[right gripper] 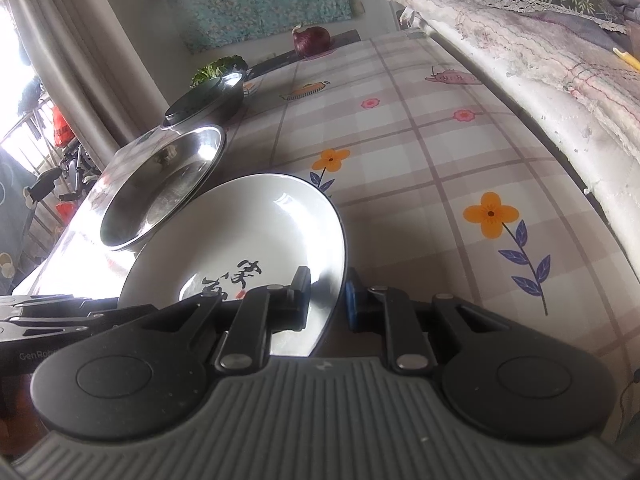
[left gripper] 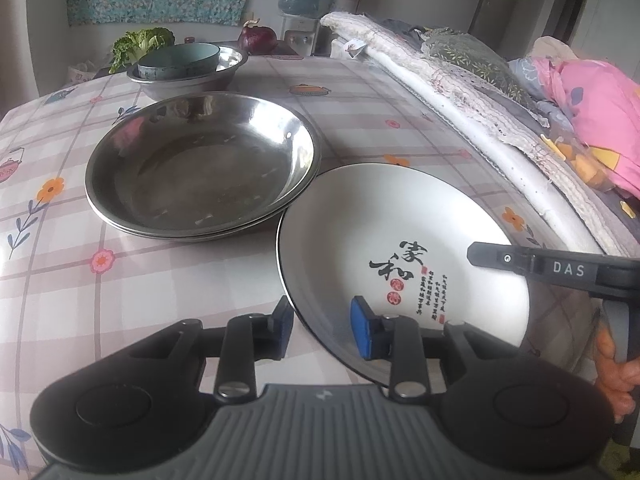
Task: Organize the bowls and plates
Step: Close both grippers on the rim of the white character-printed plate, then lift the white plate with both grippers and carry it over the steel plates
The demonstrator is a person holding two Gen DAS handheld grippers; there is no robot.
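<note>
Both grippers clamped on the same white plate [left gripper: 400, 256], black-rimmed, calligraphy printed in the bowl of it.

Left gripper [left gripper: 322, 330]: fingers narrowed onto the near-left rim, one blue pad [left gripper: 362, 330] inside the plate, the other outside and under the rim. Rim pinched between them.

Right gripper [right gripper: 328, 300]: fingers almost fully together on the opposite rim, blue pad [right gripper: 352, 300] on the outer side, black finger on the inner face. Seen from the left wrist view as a black bar reaching in over the plate's right edge, with the person's hand [left gripper: 618, 376] on the handle below.

Plate tilted, near edge raised, sitting at the front of the checked floral tablecloth [left gripper: 120, 280].

Just beside the plate, on its far-left side: stack of steel plates [left gripper: 200, 168], rims touching or nearly so, cannot tell which.

Further back: steel basin [left gripper: 192, 76] with a teal bowl [left gripper: 180, 60] inside. Greens [left gripper: 140, 42] and a red onion [left gripper: 258, 38] at the far table edge.
</note>
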